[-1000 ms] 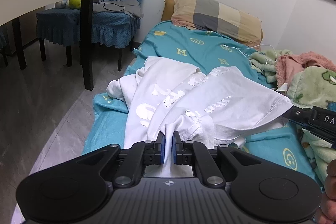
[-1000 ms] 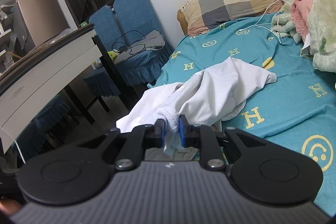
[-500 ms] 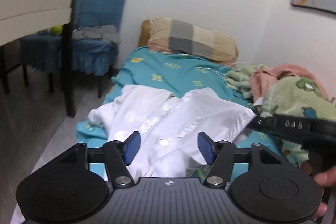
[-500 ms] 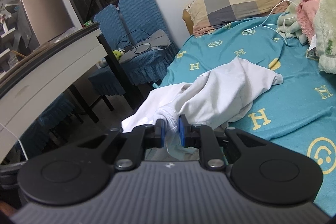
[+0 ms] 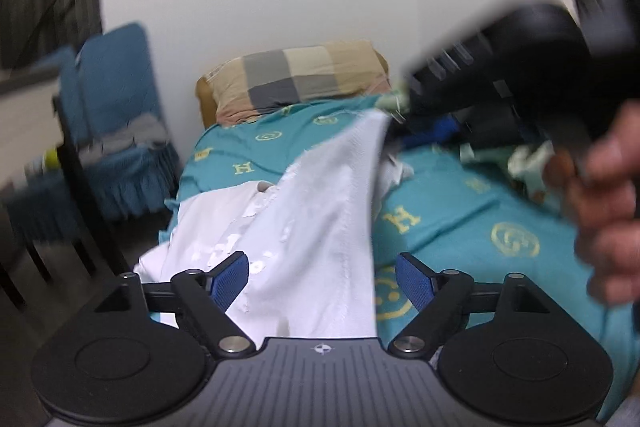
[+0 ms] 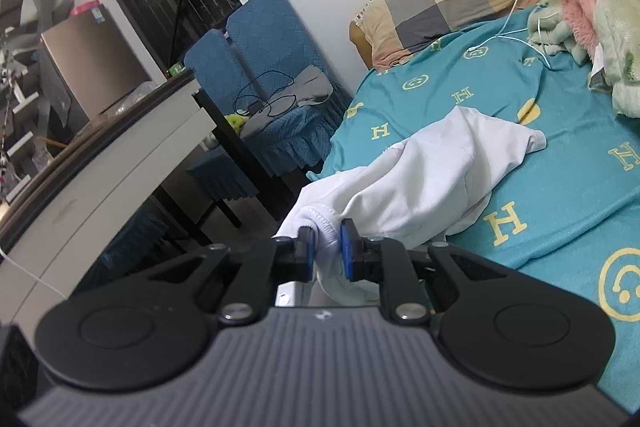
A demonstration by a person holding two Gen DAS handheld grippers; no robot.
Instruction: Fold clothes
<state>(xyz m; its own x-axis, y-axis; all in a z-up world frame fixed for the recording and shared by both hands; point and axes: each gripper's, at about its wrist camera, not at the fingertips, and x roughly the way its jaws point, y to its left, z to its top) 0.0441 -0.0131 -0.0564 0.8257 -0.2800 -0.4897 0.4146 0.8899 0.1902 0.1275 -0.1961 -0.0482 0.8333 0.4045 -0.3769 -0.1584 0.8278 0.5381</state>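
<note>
A white garment [image 5: 304, 227] with a pale print lies bunched on the teal bed [image 5: 460, 227]. In the left wrist view my left gripper [image 5: 322, 281] is open, its blue pads spread wide above the cloth, holding nothing. My right gripper [image 6: 326, 253] is shut on a ribbed edge of the white garment [image 6: 432, 171] and holds it lifted off the bed [image 6: 560, 195]. In the left wrist view the right gripper [image 5: 394, 117] shows blurred at the upper right, pulling a corner of the cloth up.
A checked pillow [image 5: 296, 83] lies at the bed's head. Green and pink blankets [image 6: 600, 7] and a white cable [image 6: 520, 27] lie at the right. Blue chairs [image 6: 260, 67] and a white desk [image 6: 100, 167] stand left of the bed.
My left gripper let go of the garment, opened wide and swung right. My right gripper kept its hold and lifted its edge higher.
</note>
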